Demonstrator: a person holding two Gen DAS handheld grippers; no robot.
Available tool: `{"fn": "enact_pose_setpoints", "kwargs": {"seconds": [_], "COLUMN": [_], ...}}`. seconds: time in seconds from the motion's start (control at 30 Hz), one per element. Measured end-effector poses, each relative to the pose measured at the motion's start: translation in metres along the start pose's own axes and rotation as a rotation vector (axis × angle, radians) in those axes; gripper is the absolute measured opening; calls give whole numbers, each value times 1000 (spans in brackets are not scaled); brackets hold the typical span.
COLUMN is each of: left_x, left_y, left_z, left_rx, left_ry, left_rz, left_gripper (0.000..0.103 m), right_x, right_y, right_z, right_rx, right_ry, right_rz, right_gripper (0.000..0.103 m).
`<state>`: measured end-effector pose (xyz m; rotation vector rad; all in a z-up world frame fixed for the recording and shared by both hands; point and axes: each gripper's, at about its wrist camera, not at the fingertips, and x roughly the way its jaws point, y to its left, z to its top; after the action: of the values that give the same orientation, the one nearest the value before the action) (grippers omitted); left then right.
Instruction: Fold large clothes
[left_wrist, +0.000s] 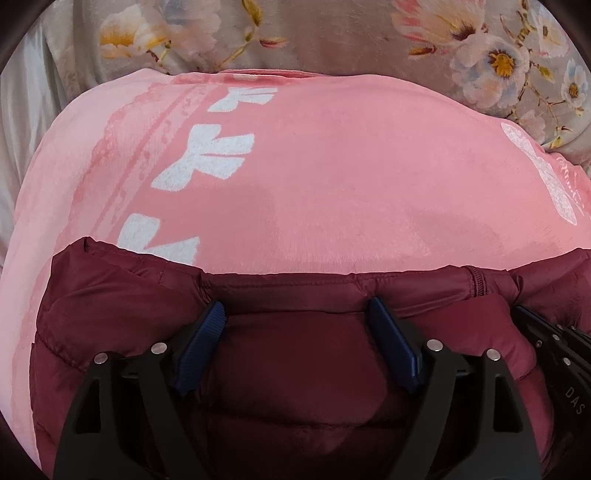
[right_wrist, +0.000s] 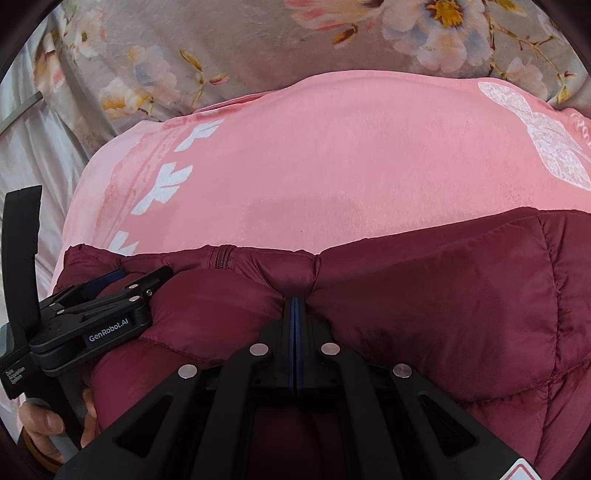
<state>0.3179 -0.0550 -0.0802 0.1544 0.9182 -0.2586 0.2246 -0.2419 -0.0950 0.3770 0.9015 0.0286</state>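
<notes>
Left wrist view showed the left gripper (left_wrist: 297, 314) with jaws spread wide over the maroon puffer jacket (left_wrist: 295, 369), which lay on a pink blanket (left_wrist: 332, 166) over the floral bedspread (left_wrist: 332, 33). The right gripper (right_wrist: 296, 306) had its jaws pinched together on a jacket fold near the zipper (right_wrist: 221, 256).

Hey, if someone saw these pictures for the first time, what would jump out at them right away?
First, the puffy maroon quilted jacket filling the foreground, lying on a pink blanket with white bow prints. Next, the two black grippers: the right gripper is shut on a pinch of the jacket's edge, while the left gripper stands open over the jacket. Behind the blanket lies a grey floral bedspread.
</notes>
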Motion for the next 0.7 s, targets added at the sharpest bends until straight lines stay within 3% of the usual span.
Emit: {"fn": "enact_pose_setpoints", "kwargs": {"seconds": [0.17,0.3,0.43,0.57,0.7], "left_x": [0,-29,-65,-50,-22], "left_y": [2,31,77,106,115], "left_z": [1,7,17,17,3], "left_rx": [-8,-78,-142,-170,-177], "left_ry": [-5,-30,-92,-40,22], "left_rz": [-6,-92,-51,29,61], "left_gripper": [80,78,79,79,81], "right_x": [-3,-51,-89,-91,-80], "right_y": [-4,-20,-57,-102,-117], "right_z": [1,3,4,-4,-13], "right_rx": [26,57,99,202,210], "right_ry": [-11,-123,-171,-133,-111], "right_rz": [27,-14,-168,-245,-282], "right_gripper": [0,0,0,3,2]}}
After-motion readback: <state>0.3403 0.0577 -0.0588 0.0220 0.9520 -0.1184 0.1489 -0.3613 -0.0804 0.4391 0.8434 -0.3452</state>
